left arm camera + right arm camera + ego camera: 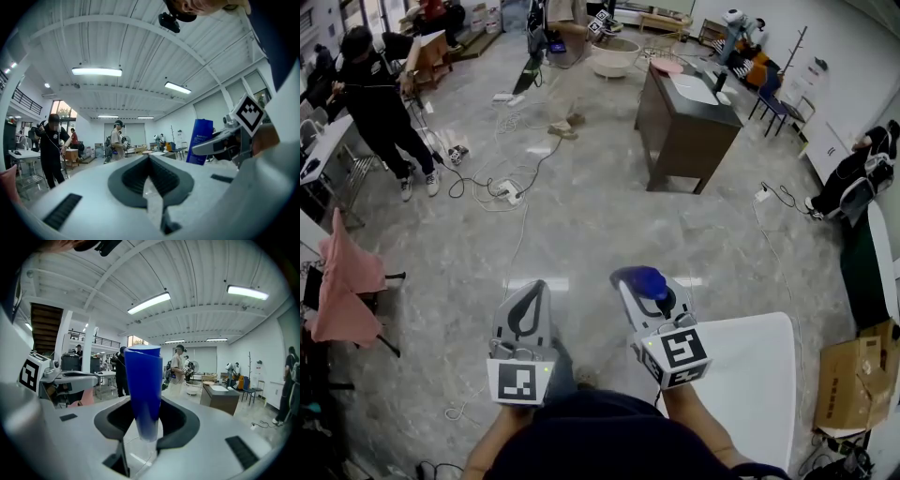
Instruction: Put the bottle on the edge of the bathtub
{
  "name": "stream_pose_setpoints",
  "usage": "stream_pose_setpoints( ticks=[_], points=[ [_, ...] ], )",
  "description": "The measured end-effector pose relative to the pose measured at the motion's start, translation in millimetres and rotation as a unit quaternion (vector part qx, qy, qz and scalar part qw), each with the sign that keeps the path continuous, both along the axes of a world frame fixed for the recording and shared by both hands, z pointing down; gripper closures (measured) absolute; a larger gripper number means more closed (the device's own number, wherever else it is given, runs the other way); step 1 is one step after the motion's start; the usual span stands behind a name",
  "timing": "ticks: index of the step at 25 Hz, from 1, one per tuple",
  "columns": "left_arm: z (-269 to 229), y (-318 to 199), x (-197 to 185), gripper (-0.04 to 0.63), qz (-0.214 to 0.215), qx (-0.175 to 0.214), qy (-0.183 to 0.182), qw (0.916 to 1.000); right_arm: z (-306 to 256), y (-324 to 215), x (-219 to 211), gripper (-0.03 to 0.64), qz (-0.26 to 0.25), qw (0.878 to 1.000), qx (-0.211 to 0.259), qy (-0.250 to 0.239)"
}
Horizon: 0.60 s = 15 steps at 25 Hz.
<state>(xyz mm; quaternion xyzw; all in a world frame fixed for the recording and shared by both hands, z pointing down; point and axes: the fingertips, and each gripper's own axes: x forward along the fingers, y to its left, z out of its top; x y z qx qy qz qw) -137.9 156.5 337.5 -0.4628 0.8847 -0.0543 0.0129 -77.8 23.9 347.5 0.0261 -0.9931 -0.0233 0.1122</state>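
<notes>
Head view: marble floor (581, 216), dark desk (684, 131), white bathtub (614, 61).

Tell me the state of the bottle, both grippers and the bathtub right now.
blue bottle: upright, gripped low on its body, held above the floor.
right gripper: shut on the blue bottle.
left gripper: jaws together, nothing between them.
bathtub: far across the room, bottle not yet on its edge.
</notes>
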Motion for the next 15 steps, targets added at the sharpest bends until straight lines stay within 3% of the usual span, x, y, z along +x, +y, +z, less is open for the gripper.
stream_pose_setpoints(
  ticks=[5, 15],
  points=[
    [7.4, -15.9, -38.6, 0.595, 0.005, -0.002, -0.002, 1.0, 6.0, -15.4, -34.4, 0.457, 0.007, 1.0, 0.004, 0.0],
    [4.9, -57.2, -156.1, 0.595, 0.05, 0.0, 0.003, 0.9987, -0.7, -50.9, -146.6, 0.456, 0.051, 0.999, 0.006, -0.011]
  ],
)
